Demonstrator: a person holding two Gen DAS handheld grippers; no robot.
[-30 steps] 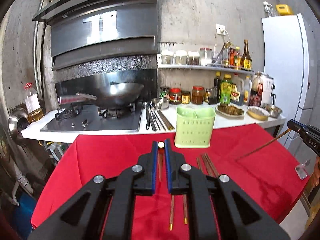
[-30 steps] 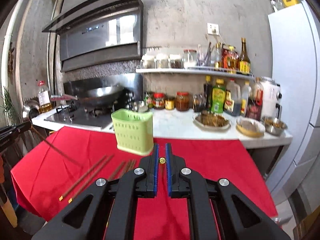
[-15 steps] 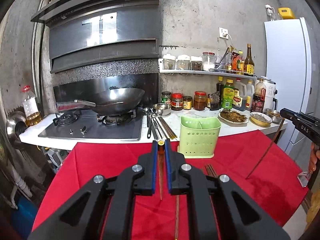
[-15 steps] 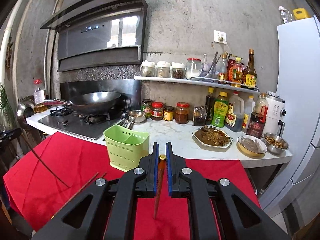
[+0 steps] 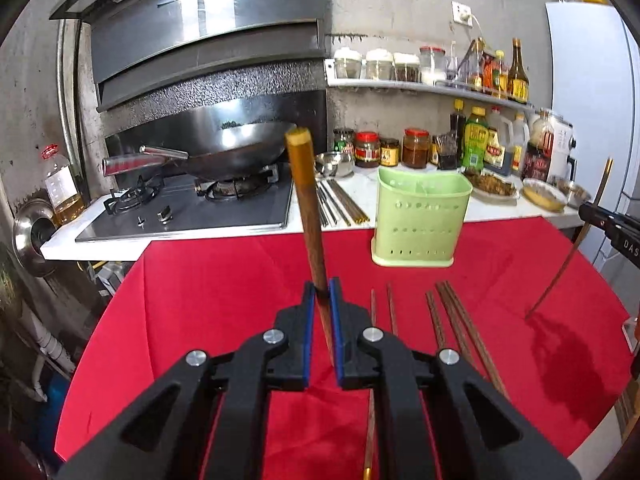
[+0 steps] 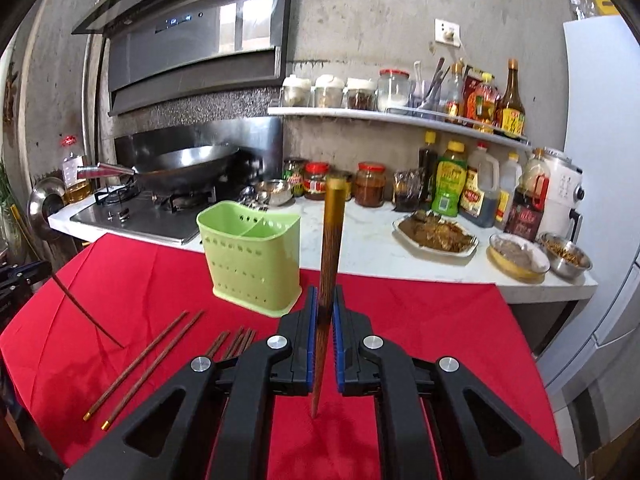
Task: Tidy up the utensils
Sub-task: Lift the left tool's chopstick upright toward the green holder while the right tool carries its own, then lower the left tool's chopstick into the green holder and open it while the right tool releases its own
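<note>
My left gripper (image 5: 321, 292) is shut on a brown chopstick (image 5: 307, 208) that stands nearly upright, gold end up. My right gripper (image 6: 325, 300) is shut on another brown chopstick (image 6: 330, 240), also upright with its tip near the red cloth. A light green utensil holder (image 5: 418, 218) stands at the far edge of the red table; it also shows in the right wrist view (image 6: 252, 258). Several loose chopsticks (image 5: 452, 320) lie on the cloth in front of it, also in the right wrist view (image 6: 160, 348). The right gripper shows at the left view's right edge (image 5: 612, 228).
A red-clothed table (image 5: 224, 292) meets a white counter with a gas stove and wok (image 5: 236, 150). Metal chopsticks (image 5: 340, 204), jars, sauce bottles and food dishes (image 6: 434, 234) sit on the counter. A white fridge (image 6: 604, 160) stands at right.
Both grippers have tilted their chopsticks up from lying along the fingers to nearly vertical, gold ends up. Both views have moved closer to the table.
</note>
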